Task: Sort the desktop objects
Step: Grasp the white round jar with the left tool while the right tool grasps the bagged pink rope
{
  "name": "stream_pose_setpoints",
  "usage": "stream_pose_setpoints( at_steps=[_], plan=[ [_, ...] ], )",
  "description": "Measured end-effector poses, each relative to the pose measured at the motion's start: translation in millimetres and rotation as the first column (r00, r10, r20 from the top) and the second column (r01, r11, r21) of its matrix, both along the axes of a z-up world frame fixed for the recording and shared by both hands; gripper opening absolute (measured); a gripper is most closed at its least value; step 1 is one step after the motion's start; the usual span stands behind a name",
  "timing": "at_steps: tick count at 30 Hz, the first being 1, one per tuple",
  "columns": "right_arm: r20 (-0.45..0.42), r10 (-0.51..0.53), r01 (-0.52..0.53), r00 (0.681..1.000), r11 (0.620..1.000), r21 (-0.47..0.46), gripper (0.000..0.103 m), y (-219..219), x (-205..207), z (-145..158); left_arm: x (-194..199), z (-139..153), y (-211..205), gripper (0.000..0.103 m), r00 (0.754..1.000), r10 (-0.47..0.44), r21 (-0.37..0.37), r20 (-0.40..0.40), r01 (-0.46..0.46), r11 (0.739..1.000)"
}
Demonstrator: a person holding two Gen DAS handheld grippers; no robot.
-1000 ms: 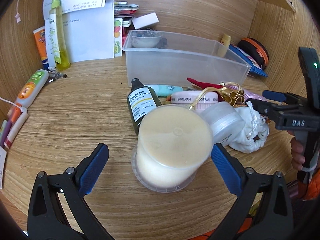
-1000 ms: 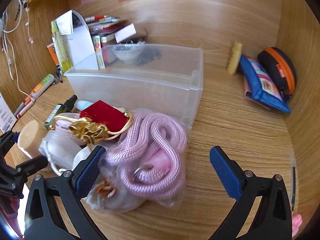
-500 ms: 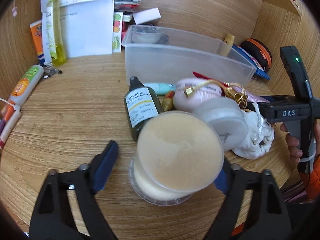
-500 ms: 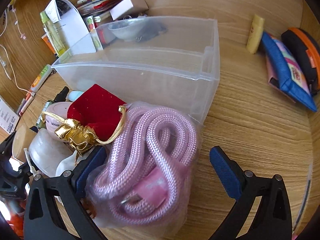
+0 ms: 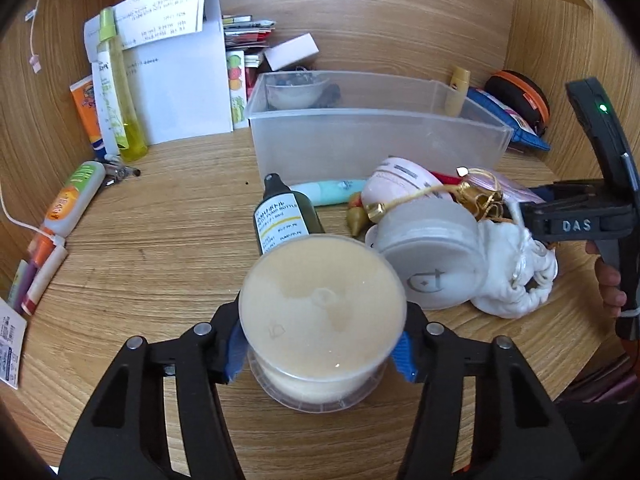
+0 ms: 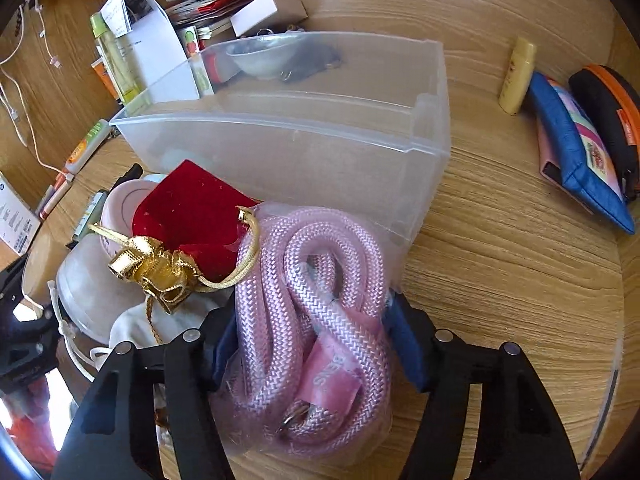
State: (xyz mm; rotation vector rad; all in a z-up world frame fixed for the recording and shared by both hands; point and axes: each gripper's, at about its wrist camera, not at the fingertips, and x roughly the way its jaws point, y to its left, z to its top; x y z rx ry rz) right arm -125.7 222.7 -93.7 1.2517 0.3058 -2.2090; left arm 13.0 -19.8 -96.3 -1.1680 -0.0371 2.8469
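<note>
the sorting looks barely begun: the clear plastic bin (image 5: pixel 376 140) has a bare near end, with only a small bowl (image 5: pixel 294 94) and some dark bits showing through its far end, and whether those are in it or behind it i cannot tell. most clutter lies in a heap just in front of the bin. the left gripper (image 5: pixel 320 350), its jaws having just been closing, has its blue pads pressed on either side of the cream-filled tub (image 5: pixel 322 312), which stands upright in front of the bin, flat lid facing up, axis vertical. the right gripper (image 6: pixel 312 344), also just closing, clamps the bagged pink rope (image 6: pixel 316 316), which lies against the bin's near right corner, its coils running lengthwise away from the gripper toward the bin. both, and the heap, are left to go in.
</note>
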Motion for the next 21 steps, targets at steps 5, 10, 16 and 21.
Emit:
stream_pose_setpoints(
  at_steps=[5, 10, 16, 21],
  plan=[
    [-0.027, -0.016, 0.015, 1.0, 1.0, -0.028, 0.059, 11, 10, 10, -1, 1, -10, 0.058, 1.0, 0.029, 0.028, 0.004, -0.029, 0.999],
    [-0.066, -0.039, 0.036, 0.997, 0.998, -0.05, 0.059, 28, 21, 26, 2, 4, -15, 0.057, 0.999, 0.041, 0.054, 0.008, -0.042, 0.998],
    [-0.109, -0.075, 0.065, 0.991, 0.994, -0.086, 0.059, 45, 27, 45, 4, 18, -17, 0.057, 0.998, 0.056, 0.057, -0.025, -0.054, 0.997],
    [-0.148, -0.083, 0.068, 0.985, 0.992, -0.104, 0.059, 51, 32, 59, 0, 33, -22, 0.057, 0.997, 0.055, 0.077, -0.052, -0.051, 0.996]
  ],
)
